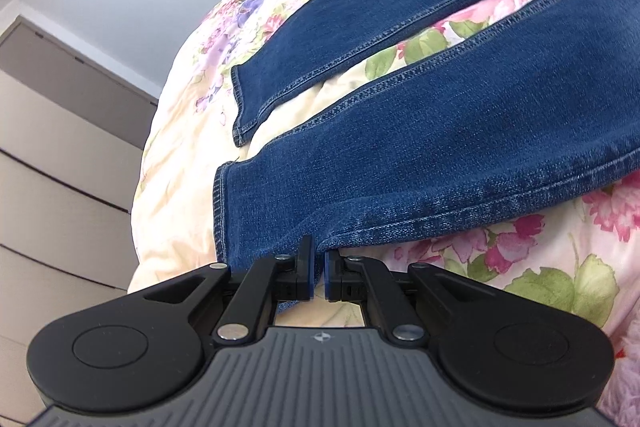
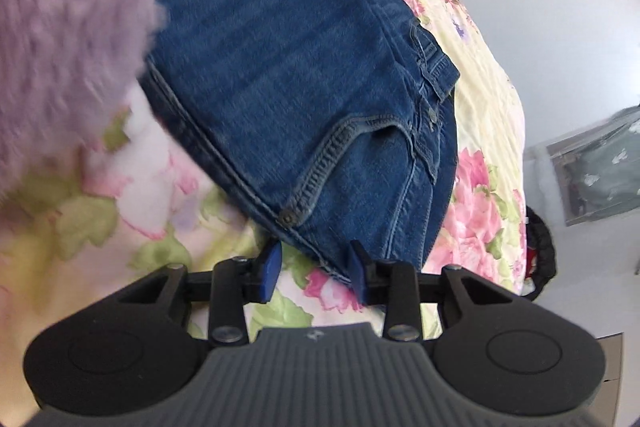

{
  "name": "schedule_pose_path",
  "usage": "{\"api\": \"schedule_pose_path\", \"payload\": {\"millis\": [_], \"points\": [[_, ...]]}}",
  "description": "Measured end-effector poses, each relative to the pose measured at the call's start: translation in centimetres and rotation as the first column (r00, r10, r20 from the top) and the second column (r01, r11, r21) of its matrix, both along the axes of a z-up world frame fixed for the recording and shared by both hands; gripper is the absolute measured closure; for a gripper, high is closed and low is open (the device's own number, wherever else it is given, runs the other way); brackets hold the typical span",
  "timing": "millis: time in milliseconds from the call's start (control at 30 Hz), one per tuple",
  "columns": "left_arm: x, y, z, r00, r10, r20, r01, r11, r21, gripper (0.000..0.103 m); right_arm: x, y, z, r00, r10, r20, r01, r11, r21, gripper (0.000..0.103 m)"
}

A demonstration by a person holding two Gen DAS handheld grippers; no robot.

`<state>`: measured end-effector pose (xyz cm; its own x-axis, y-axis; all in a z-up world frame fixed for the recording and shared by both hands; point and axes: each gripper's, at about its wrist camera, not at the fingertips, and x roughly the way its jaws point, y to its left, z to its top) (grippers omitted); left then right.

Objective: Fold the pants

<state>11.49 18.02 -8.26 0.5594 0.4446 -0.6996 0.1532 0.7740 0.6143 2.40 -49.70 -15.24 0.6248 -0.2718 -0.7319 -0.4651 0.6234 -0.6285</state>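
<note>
- The pants (image 1: 460, 131), blue denim jeans, lie spread on a floral bedspread (image 1: 192, 155); in the left wrist view both legs run from the upper right toward the centre, hems pointing left, with a strip of the floral cover showing between them.
- The left gripper (image 1: 318, 275) is clamped on the outer edge of the nearer leg, just behind its hem, at the lower centre of that frame; denim sits pinched between the closed pads.
- In the right wrist view the hip and waistband (image 2: 436, 67) fill the centre, and a pocket opening with a rivet (image 2: 286, 214) sits just above the tool.
- The right gripper (image 2: 314, 269) stands apart, its blue pads straddling the side seam near the waist corner; the right pad touches the cloth, but no pinch shows yet.
- A fuzzy lilac sleeve (image 2: 68, 27) blurs the upper left of that view.
- Handling, as a judgement: denim is soft but fairly heavy and thick, not slippery, not fragile. It should sag between two holds, so seams and hems give the firmest bite.
- The waist corner at the side seam looks like the sound place for the right hold, matching the hem hold on the left.
</note>
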Motion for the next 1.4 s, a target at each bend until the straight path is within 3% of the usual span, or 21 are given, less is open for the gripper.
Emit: {"api": "schedule_pose_path", "payload": {"millis": [67,267,467,667,867,1100,1233,1400], "points": [[0.0,0.0,0.0,1.0,0.014,0.007,-0.014,1.0,-0.013,0.099,-0.2,0.0,-0.4,1.0,0.002,0.031,-0.001,1.0,-0.013,0.072],[-0.2,0.3,0.6,0.997,0.06,0.045,-0.057,0.997,-0.06,0.099,-1.1,0.5,0.0,0.992,0.004,0.125,0.001,0.999,-0.039,0.092],[-0.2,0.8,2.0,0.989,0.107,0.107,-0.094,0.988,-0.119,0.099,-0.7,0.4,3.4,0.963,-0.101,0.25,0.083,0.993,0.081,0.095],[0.9,1.3,4.5,0.971,0.155,0.183,-0.127,0.98,-0.153,0.099,1.3,0.4,8.5,0.906,-0.195,0.376,0.131,0.973,0.189,0.097],[4.8,1.5,7.0,0.954,0.205,0.219,-0.171,0.971,-0.167,0.1,6.4,0.3,12.2,0.868,-0.29,0.403,0.192,0.944,0.267,0.097],[13.4,1.2,8.5,0.948,0.228,0.22,-0.205,0.971,-0.122,0.1,15.1,0.9,14.1,0.851,-0.336,0.403,0.244,0.934,0.262,0.097],[19.3,0.4,8.2,0.956,0.216,0.199,-0.206,0.976,-0.07,0.1,21.9,1.0,13.9,0.846,-0.357,0.395,0.276,0.929,0.248,0.097],[26.3,-0.7,5.1,0.969,0.197,0.15,-0.2,0.98,0.003,0.1,31.0,1.5,10.9,0.853,-0.381,0.357,0.321,0.922,0.215,0.097]]}}
